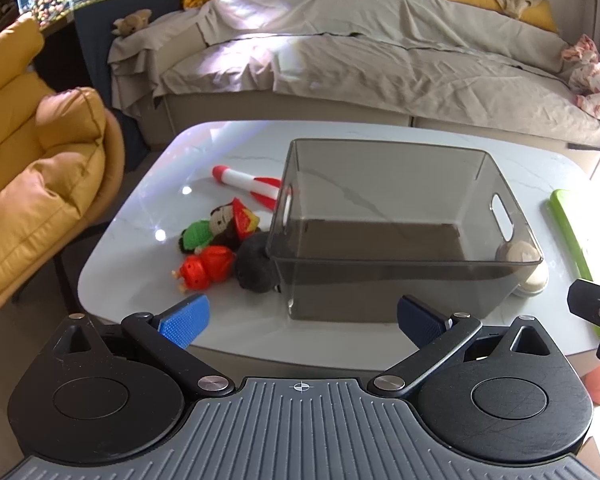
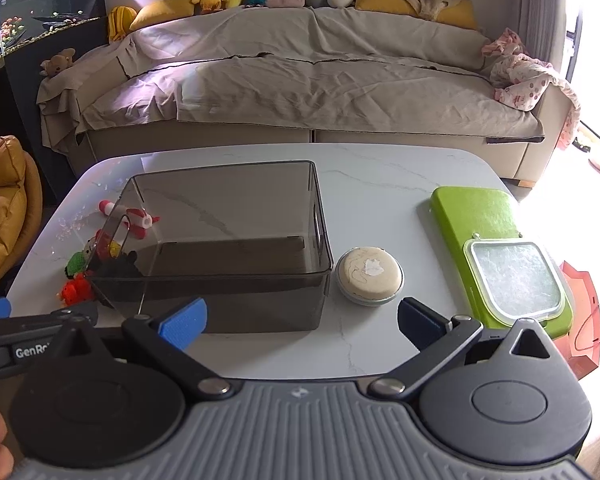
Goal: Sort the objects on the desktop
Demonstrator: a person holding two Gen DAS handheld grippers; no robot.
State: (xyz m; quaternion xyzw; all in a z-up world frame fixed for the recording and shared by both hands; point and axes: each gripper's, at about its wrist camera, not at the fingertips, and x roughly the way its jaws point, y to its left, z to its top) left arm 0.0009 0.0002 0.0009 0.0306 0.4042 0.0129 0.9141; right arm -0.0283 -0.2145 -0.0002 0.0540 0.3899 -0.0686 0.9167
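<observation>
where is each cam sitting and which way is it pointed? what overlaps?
Left wrist: on the left claw, near table edge, facing the sofa; centred on the smoky clear plastic bin, crochet toys at its left; right claw's tip at right edge.
Right wrist: on the right claw, further right, same heading; round cream disc, green flat case; left claw's body and a fingertip at left.
Shared: bin, disc, toys, white marble table.

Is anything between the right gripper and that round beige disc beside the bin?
Nothing visible. The right gripper is open, with only bare table before the round beige disc; the grey bin sits left.
</observation>
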